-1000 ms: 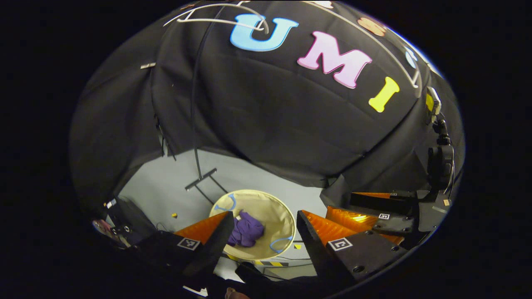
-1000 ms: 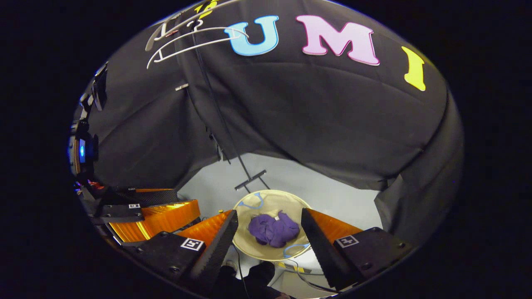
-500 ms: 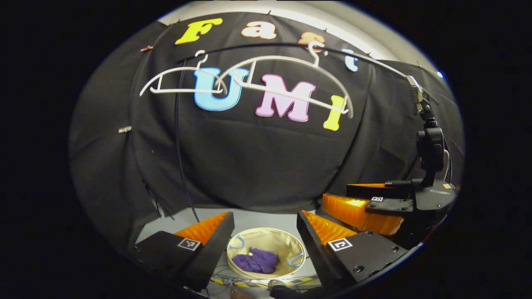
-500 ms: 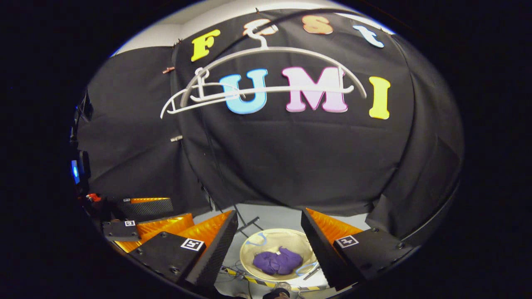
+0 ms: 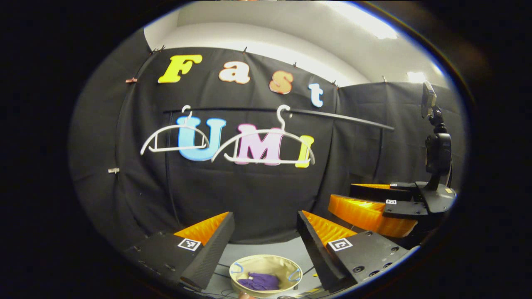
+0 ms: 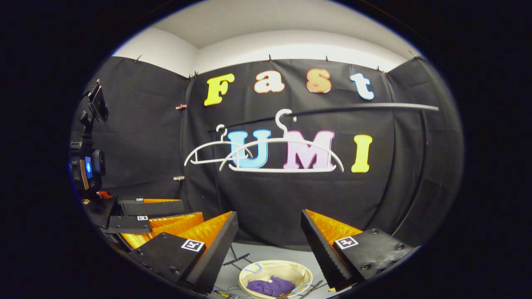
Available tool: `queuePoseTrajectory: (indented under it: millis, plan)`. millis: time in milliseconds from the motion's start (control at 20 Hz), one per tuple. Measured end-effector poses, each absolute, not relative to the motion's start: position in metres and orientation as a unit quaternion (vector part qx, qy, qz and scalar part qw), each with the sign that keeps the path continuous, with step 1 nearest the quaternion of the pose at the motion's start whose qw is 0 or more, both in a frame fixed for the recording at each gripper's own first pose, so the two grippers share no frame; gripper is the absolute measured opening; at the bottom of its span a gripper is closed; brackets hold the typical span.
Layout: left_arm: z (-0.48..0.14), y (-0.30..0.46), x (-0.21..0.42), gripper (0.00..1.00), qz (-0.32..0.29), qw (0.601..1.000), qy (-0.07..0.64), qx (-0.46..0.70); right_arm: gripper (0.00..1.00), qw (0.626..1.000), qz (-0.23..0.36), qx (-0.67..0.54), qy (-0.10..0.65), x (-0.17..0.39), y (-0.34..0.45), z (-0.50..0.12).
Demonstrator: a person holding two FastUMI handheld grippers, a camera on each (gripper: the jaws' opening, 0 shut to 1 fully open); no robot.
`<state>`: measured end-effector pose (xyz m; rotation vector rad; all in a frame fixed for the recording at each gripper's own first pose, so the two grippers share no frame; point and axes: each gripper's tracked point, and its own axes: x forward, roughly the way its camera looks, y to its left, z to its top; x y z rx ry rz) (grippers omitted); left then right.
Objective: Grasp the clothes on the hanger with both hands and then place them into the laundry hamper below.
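the purple clothes [image 5: 259, 282] lie bunched in the bottom of the hamper [image 5: 266, 263] on the floor, low in both views. both hangers on the rail [image 6: 332, 110] are bare: the near hanger [image 6: 282, 155] and the far hanger [image 6: 214, 151] carry nothing. judging from that, the task looks done, with no garment left to take down.

the left gripper [image 5: 265, 234] has its fingers spread wide with nothing between them, raised above the hamper and pointing at the booth wall. the right gripper [image 6: 269, 232] is the same: fingers wide apart, empty, aimed at the wall with the hamper low between them. each gripper also appears off to the side in the other one's view, close by and level.

around them: a stand's foot [image 6: 237, 259] on the floor just behind the hamper, some cables and striped tape near its front edge. nothing stands between the grippers and the hamper. what is left, likely, is only to draw back.
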<state>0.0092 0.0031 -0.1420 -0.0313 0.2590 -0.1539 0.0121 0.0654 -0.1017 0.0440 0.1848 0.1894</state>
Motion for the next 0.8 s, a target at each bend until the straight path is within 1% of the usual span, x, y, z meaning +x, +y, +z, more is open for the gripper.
queuePoseTrajectory:
  millis: [150,200,250,300,350,400,450,600,650,700,750,800]
  plan:
    - [-0.108,-0.002,-0.007,0.92,-0.085,0.992,0.097,-0.003,0.98,0.996,0.073,0.022,0.051,-0.009,0.057,-0.067]
    - [-0.098,-0.003,-0.011,0.92,-0.085,0.993,0.086,-0.004,1.00,0.997,0.068,0.021,0.035,-0.018,0.055,-0.054]
    - [-0.089,-0.007,-0.013,0.92,-0.083,0.994,0.077,-0.008,0.98,0.998,0.055,0.019,0.020,-0.023,0.049,-0.042]
    - [-0.079,-0.009,-0.016,0.92,-0.081,0.994,0.068,-0.014,0.98,0.999,0.039,0.018,0.001,-0.028,0.039,-0.030]
    - [-0.071,-0.013,-0.018,0.95,-0.081,0.995,0.061,-0.018,0.98,0.999,0.025,0.017,-0.017,-0.033,0.033,-0.018]
    - [-0.064,-0.018,-0.020,0.95,-0.085,0.995,0.055,-0.017,0.98,0.999,0.015,0.015,-0.034,-0.039,0.027,-0.007]
    - [-0.057,-0.022,-0.023,0.92,-0.086,0.995,0.047,-0.015,0.97,0.999,0.010,0.015,-0.048,-0.043,0.023,0.002]
    - [-0.046,-0.036,-0.027,0.95,-0.079,0.997,0.026,-0.001,0.97,0.997,0.010,0.021,-0.069,-0.055,0.012,0.015]
    - [-0.045,-0.042,-0.028,0.95,-0.075,0.997,0.021,0.000,0.95,0.997,0.012,0.024,-0.071,-0.056,0.006,0.017]
    - [-0.040,-0.051,-0.029,0.95,-0.072,0.997,0.015,-0.003,1.00,0.997,0.015,0.029,-0.070,-0.056,-0.001,0.017]
    - [-0.037,-0.056,-0.029,0.95,-0.069,0.998,0.013,-0.005,1.00,0.997,0.020,0.034,-0.066,-0.055,-0.004,0.017]
    - [-0.034,-0.061,-0.030,0.95,-0.066,0.998,0.010,-0.006,0.97,0.997,0.026,0.036,-0.064,-0.054,-0.007,0.016]
